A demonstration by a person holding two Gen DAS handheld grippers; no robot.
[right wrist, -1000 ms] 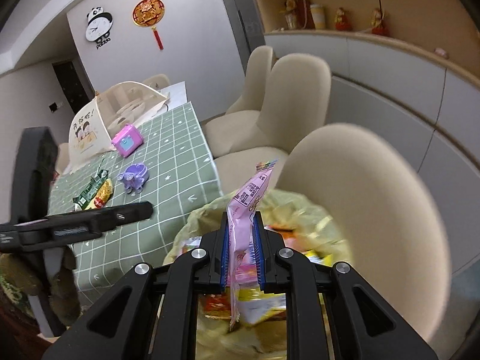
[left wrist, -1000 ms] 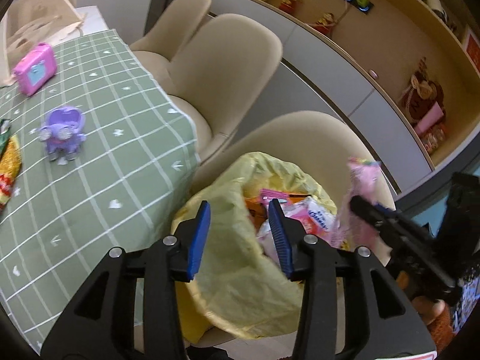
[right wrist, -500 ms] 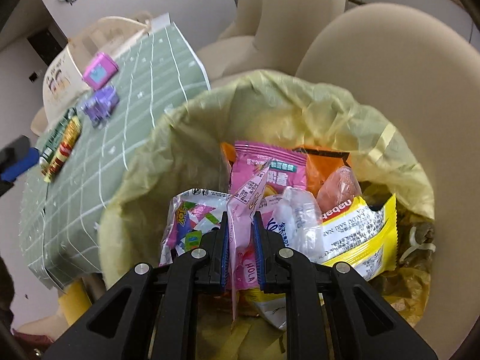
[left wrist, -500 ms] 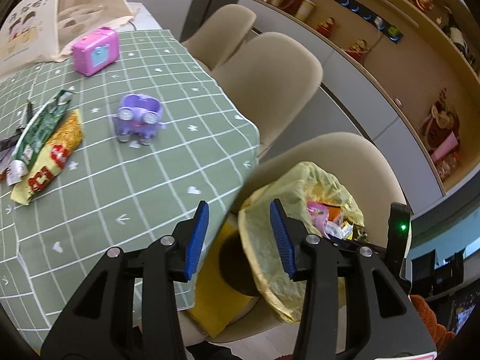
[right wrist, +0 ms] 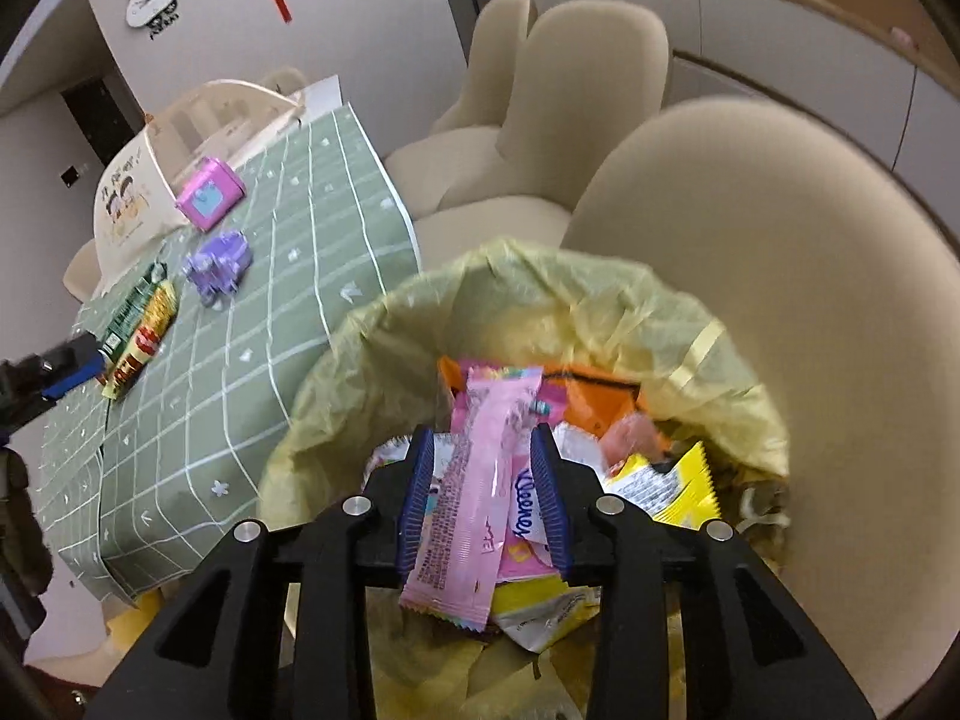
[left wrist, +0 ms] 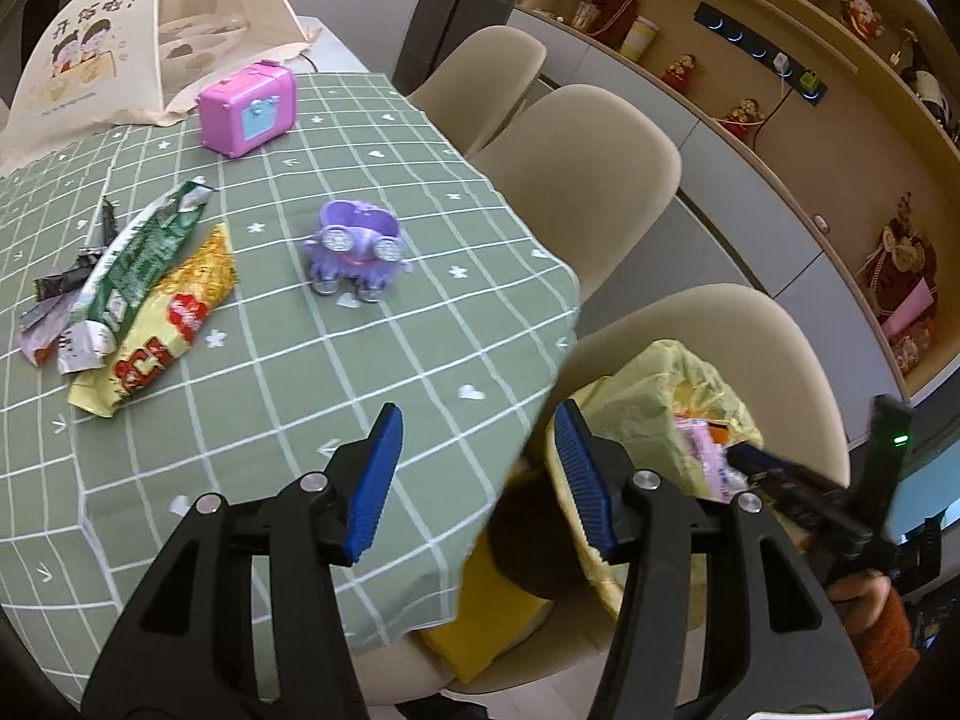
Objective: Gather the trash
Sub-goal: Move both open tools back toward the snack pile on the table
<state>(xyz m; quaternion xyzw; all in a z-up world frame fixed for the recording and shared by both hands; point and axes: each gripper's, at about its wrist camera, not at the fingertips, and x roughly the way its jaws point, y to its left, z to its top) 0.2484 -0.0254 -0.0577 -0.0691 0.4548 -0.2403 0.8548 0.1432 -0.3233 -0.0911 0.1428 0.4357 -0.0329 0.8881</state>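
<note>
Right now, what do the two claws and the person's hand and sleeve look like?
Both claws match: the left claw and right claw have matte black angular plastic arms with cut-out gaps, silver round pivot screws, and ribbed blue pads lining the fingers. On the right claw's body a small green light glows. The hand wears an orange knitted sleeve. No cables show.

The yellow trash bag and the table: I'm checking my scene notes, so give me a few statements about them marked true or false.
1. The pink wrapper lies between the opening jaws of the right gripper, over the yellow trash bag. True.
2. The left gripper grips a wrapper. False: nothing is between its opening jaws.
3. The purple toy sits in the bag. False: it stands on the green checked tablecloth.
4. A green wrapper and a yellow snack bag lie on the table. True.
5. The pink toy case lies on a chair. False: it is on the table.
</note>
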